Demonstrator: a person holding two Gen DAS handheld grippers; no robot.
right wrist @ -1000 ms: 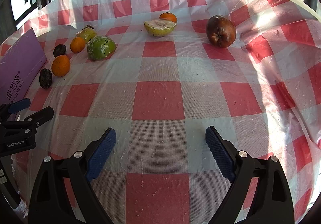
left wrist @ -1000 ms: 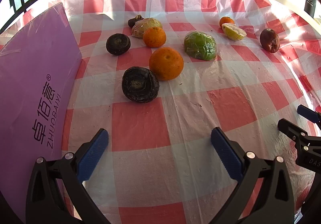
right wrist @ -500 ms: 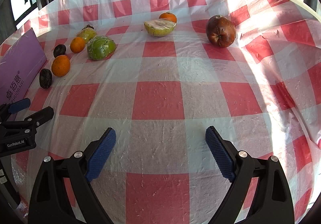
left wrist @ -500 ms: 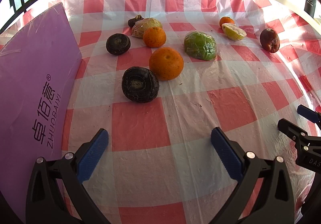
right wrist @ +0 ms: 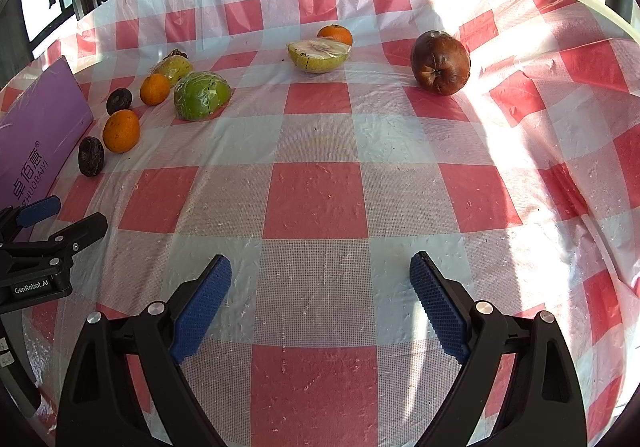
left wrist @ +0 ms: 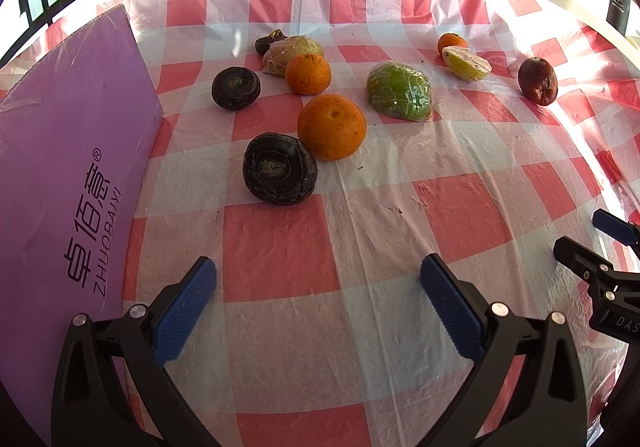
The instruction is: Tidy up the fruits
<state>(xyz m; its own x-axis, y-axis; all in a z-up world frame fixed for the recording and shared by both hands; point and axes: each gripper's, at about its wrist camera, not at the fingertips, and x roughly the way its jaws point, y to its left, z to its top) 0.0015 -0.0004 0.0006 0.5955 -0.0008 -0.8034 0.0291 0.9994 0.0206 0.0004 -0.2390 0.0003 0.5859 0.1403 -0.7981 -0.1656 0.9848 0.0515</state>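
Note:
Fruits lie on a red-and-white checked tablecloth (left wrist: 280,255). In the left wrist view a dark shrivelled fruit (left wrist: 279,169) is nearest, with an orange (left wrist: 331,127) behind it, another dark fruit (left wrist: 236,88), a smaller orange (left wrist: 308,73), a wrapped green fruit (left wrist: 400,91), a wrapped cut half (left wrist: 466,63) and a brown apple (left wrist: 537,81). My left gripper (left wrist: 318,299) is open and empty, well short of the dark fruit. My right gripper (right wrist: 320,299) is open and empty over bare cloth, far from the brown apple (right wrist: 440,62) and the cut half (right wrist: 318,55).
A purple board (left wrist: 60,175) with printed lettering stands along the left side, and it shows at the left edge of the right wrist view (right wrist: 36,139). The cloth rises in wrinkled folds on the right (right wrist: 580,183). A small orange (right wrist: 335,34) lies behind the cut half.

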